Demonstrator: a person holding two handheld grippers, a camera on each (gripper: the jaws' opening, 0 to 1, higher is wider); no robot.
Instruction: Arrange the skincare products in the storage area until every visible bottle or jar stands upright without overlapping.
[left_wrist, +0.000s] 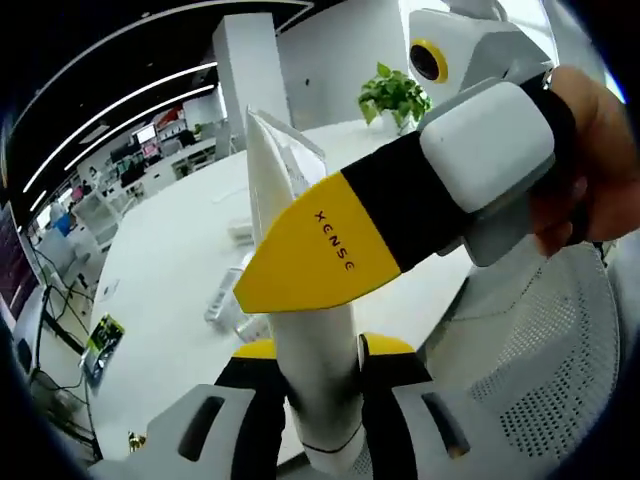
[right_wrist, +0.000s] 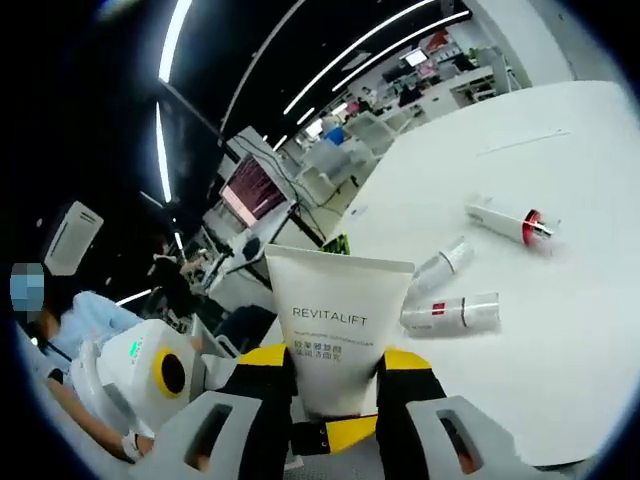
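A white tube (left_wrist: 315, 390) rises between my left gripper's (left_wrist: 320, 352) yellow-tipped jaws, which are shut on its lower end. My right gripper (left_wrist: 290, 262), held by a hand (left_wrist: 590, 150), reaches in from the right and clamps the same tube at mid-length. In the right gripper view the tube (right_wrist: 340, 315) reads REVITALIFT, flat end up, with my right gripper (right_wrist: 335, 358) shut on it. Three bottles lie on their sides on the white table (right_wrist: 570, 340): one with a red band (right_wrist: 510, 222), one with a red label (right_wrist: 452, 312) and a smaller one (right_wrist: 440, 266).
A potted plant (left_wrist: 395, 95) stands at the table's far side. A white mesh chair (left_wrist: 540, 370) is close on the right, below the hand. Lying bottles (left_wrist: 225, 297) show past the tube. A seated person (right_wrist: 75, 320) and office desks are beyond the table edge.
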